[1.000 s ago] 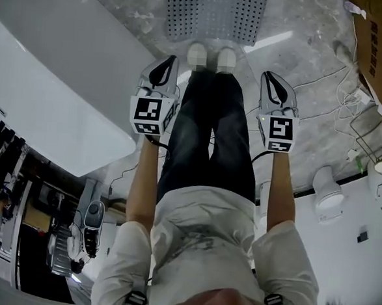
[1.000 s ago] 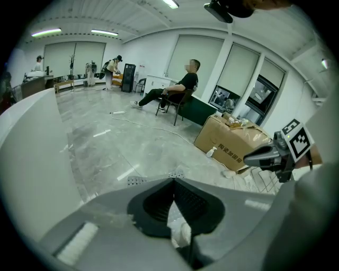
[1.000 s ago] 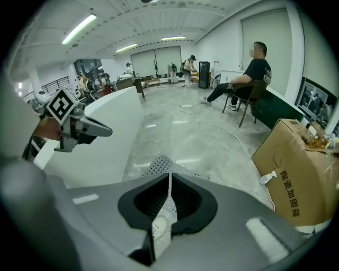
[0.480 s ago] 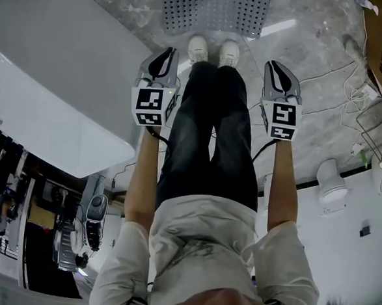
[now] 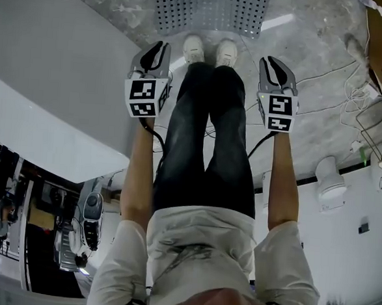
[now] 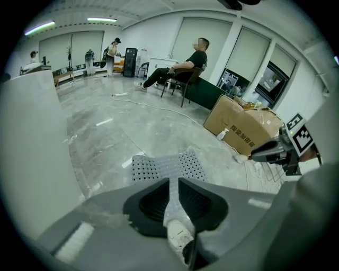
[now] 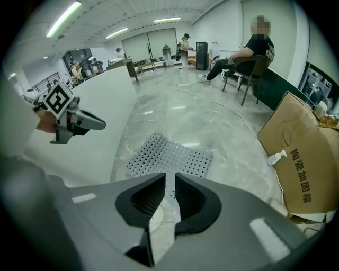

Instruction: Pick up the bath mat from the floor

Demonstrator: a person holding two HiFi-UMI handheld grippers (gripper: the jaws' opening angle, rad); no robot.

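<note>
Since the earlier frames both grippers had sunk toward the floor, sliding up the head view until their tips drew level with the person's shoes. The jaws of each had just been opening a little.

The left gripper pointed steeply down outside the left shoe. Its jaws stood a narrow slit apart with nothing between them; only the shoe and the mat beyond showed through the gap. The right gripper hung outside the right shoe in the same pose, its jaws also slightly parted and empty.

The bath mat, pale and full of holes, lay flat on the grey marble floor just ahead of the shoe tips. Neither gripper touched it. In the right gripper view the bath mat sat near the foot of a white curved wall. A cardboard box stood well apart on the floor's right side, with loose cables before it.
</note>
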